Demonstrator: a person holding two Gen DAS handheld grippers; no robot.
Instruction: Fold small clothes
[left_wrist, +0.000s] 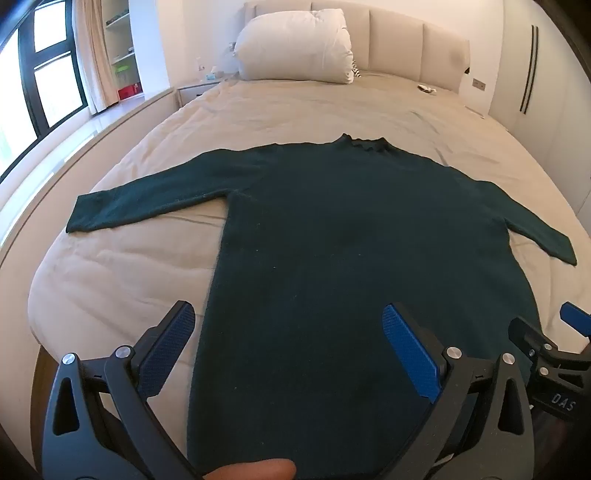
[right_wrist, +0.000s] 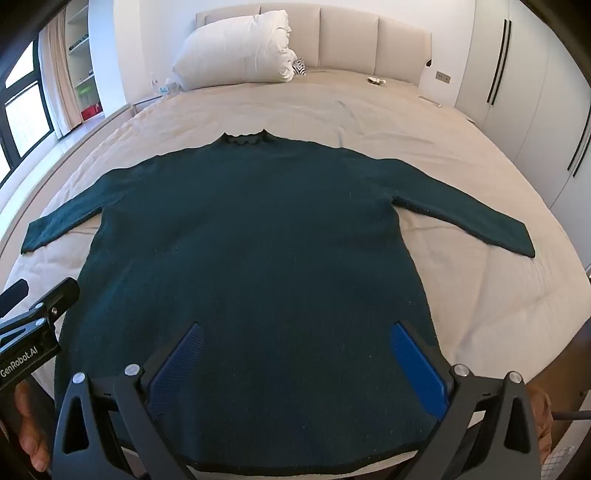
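Observation:
A dark green long-sleeved sweater (left_wrist: 332, 229) lies flat on the bed, collar toward the headboard, both sleeves spread out. It also shows in the right wrist view (right_wrist: 251, 236). My left gripper (left_wrist: 288, 317) is open and empty above the sweater's lower left part near the hem. My right gripper (right_wrist: 295, 332) is open and empty above the lower right part near the hem. The right gripper's tip shows at the edge of the left wrist view (left_wrist: 546, 350).
The bed (left_wrist: 122, 266) has a beige cover. A white pillow (left_wrist: 295, 48) leans on the padded headboard (right_wrist: 351, 40). A small object (right_wrist: 376, 80) lies near the headboard. A window and shelves are at left, wardrobe doors (right_wrist: 535, 92) at right.

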